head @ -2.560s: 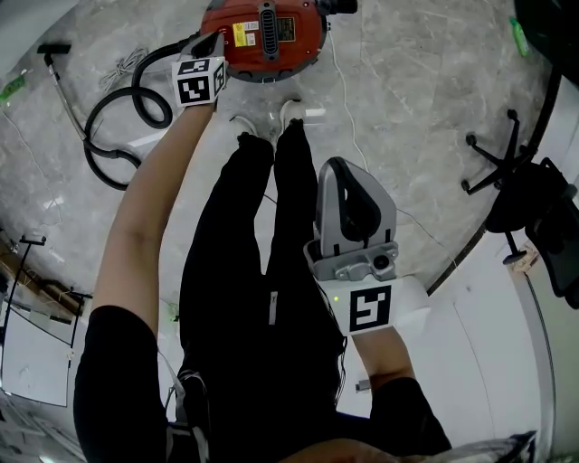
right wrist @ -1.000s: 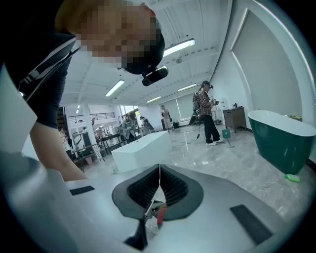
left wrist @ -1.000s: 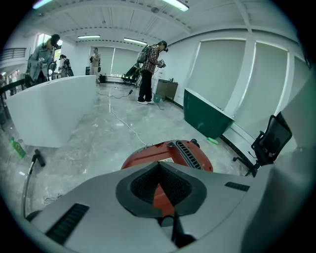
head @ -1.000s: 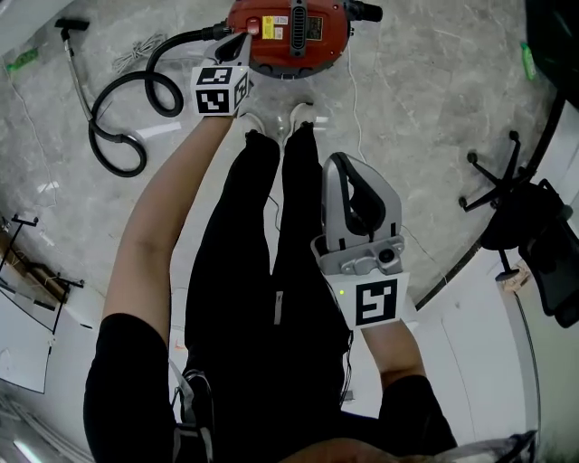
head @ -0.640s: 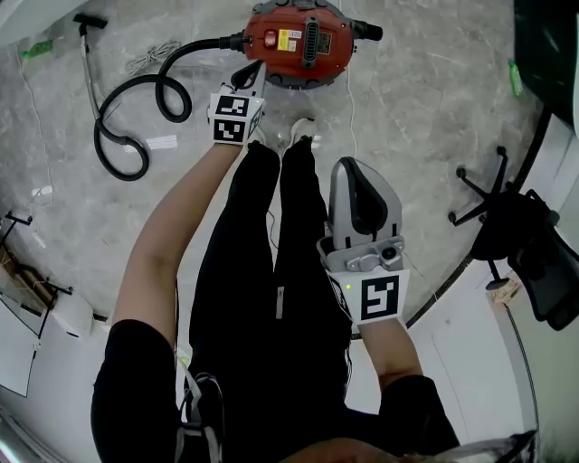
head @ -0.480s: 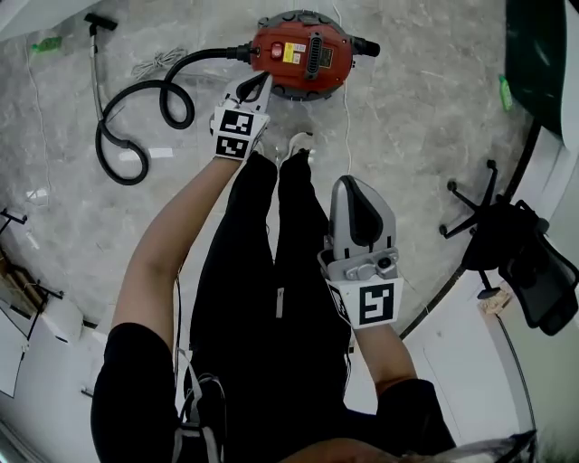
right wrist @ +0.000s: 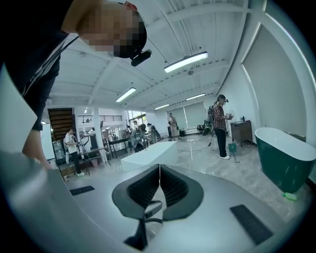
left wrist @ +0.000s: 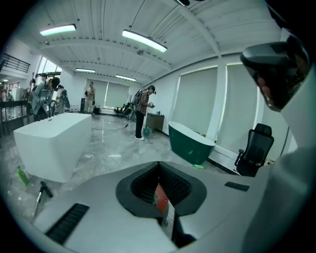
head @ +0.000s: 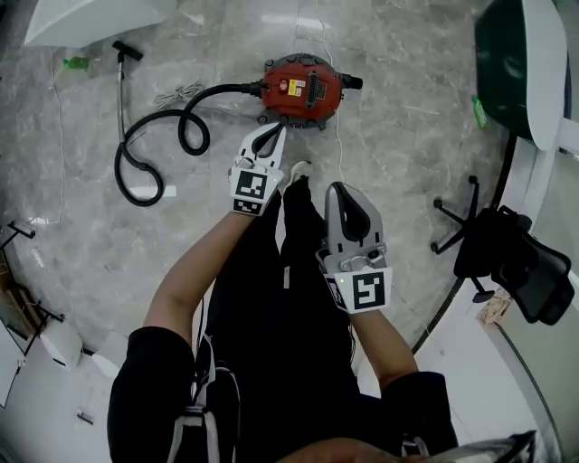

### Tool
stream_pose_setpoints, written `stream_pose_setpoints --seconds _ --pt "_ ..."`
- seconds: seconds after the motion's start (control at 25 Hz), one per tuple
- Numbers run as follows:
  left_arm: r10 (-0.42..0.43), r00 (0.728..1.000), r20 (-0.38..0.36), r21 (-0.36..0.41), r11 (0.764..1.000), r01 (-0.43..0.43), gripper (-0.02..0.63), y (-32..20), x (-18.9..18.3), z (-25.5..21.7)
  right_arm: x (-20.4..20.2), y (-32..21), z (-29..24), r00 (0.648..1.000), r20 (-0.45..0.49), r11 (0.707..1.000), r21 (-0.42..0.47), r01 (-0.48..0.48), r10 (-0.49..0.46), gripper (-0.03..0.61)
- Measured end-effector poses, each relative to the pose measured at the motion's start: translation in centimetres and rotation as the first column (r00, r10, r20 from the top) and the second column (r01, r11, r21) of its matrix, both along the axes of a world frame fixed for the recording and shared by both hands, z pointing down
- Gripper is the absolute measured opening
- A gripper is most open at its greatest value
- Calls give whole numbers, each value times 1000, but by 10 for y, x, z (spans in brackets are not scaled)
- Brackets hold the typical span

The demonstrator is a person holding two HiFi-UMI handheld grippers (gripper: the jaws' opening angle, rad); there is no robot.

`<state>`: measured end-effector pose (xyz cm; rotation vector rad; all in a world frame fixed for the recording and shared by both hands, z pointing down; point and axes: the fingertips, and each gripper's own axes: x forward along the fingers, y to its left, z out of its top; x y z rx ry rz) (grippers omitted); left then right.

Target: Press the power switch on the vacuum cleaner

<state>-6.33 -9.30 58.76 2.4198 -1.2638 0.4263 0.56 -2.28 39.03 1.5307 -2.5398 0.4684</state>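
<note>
The red vacuum cleaner (head: 303,89) stands on the marble floor at the top of the head view, its black hose (head: 154,154) curling off to the left. My left gripper (head: 274,136) is shut and empty, hanging short of the vacuum's near side and apart from it. In the left gripper view its jaws (left wrist: 158,163) meet at the tips, and a sliver of the red vacuum (left wrist: 161,198) shows through the gap below. My right gripper (head: 336,190) is shut with nothing in it, held over the person's black trousers (head: 289,289). Its jaws (right wrist: 159,167) are also closed in its own view.
A thin white cord (head: 338,154) runs back from the vacuum past the shoes. A black office chair (head: 507,258) stands at the right, a green bathtub (head: 507,54) at the top right, a white tub (head: 90,18) at the top left. The wand nozzle (head: 128,52) lies beside a green bottle (head: 76,63).
The head view has risen, so the vacuum looks smaller. My left gripper has drawn back from the vacuum's top toward the body. The right gripper has stayed shut over the legs.
</note>
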Motion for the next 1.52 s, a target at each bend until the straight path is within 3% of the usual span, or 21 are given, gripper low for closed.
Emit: stream_pose_setpoints --seconds 0.2,0.32,0.48,0.6,0.76,1.0,1.16,1.4,1.52 --pt "61 997 -36 104 993 -57 20 37 9 -94 0 15 -46 999 9 998 32 -45 44 20" --pt "56 998 -39 162 986 -49 20 44 2 -145 -1 24 -65 998 8 997 58 -60 59 20" --pt "45 991 -126 204 979 -18 20 51 -2 -192 -12 25 -85 999 -2 992 113 -49 49 20" --pt "62 989 -137 245 969 -27 20 57 1 -227 -16 18 -106 998 14 984 169 -59 57 20" --pt "60 988 -141 322 947 -11 20 62 -4 -260 -17 12 -126 998 21 974 216 -70 67 20" --pt "58 980 -191 370 929 18 20 69 -9 -304 -30 14 -139 998 18 966 252 -59 56 20" --pt "64 982 -178 427 904 19 20 73 -10 -325 -33 14 -147 999 8 958 285 -35 34 20" --pt "37 973 -227 430 901 66 20 77 -16 -337 -45 17 -154 999 -32 945 326 19 -10 18" --pt "19 977 -212 468 880 85 20 73 -25 -345 -51 11 -155 999 -29 941 338 28 -19 18"
